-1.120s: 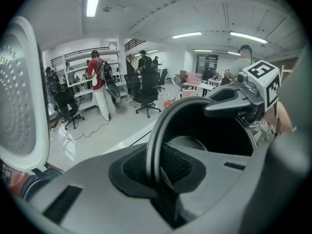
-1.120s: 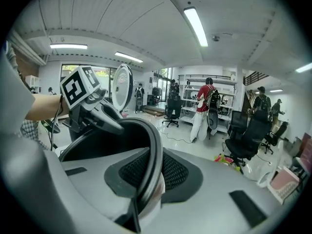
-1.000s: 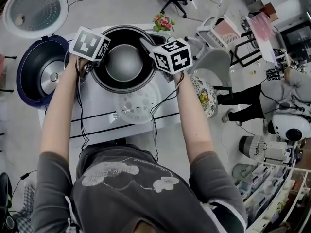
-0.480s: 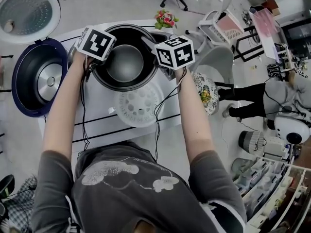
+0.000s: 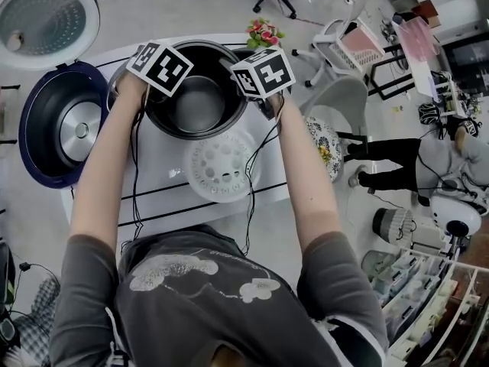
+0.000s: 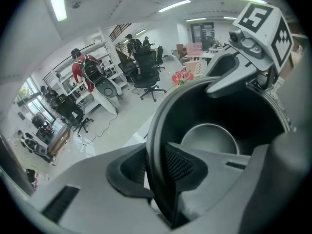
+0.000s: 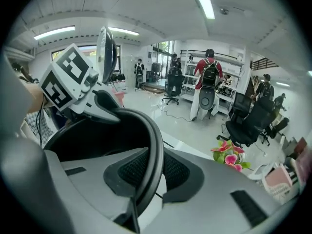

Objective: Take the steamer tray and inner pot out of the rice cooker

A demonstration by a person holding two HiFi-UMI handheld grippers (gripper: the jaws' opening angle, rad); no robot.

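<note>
The black inner pot [image 5: 197, 102] stands on the white table [image 5: 153, 193], with its grey bottom showing inside. My left gripper [image 5: 141, 98] has the pot's left rim between its pads; in the left gripper view [image 6: 155, 167] both meshed pads lie against the rim [image 6: 158, 116]. My right gripper [image 5: 248, 98] holds the opposite rim the same way [image 7: 148, 174]. Both sets of jaws have just been opening, and the rim is still between them. The white perforated steamer tray [image 5: 220, 167] lies flat on the table just in front of the pot. The navy rice cooker [image 5: 57, 125] stands open at the left.
The cooker's raised lid [image 5: 46, 14] is at the far left corner. Pink flowers [image 5: 261, 33] sit at the table's far edge. A grey chair [image 5: 336, 102] and a patterned cushion [image 5: 321, 147] are close on the right. A person [image 5: 397, 155] stands farther right.
Both grippers have come down with the pot between them and tilted inward, their marker cubes now closer together over the pot. The steamer tray and cooker have not moved.
</note>
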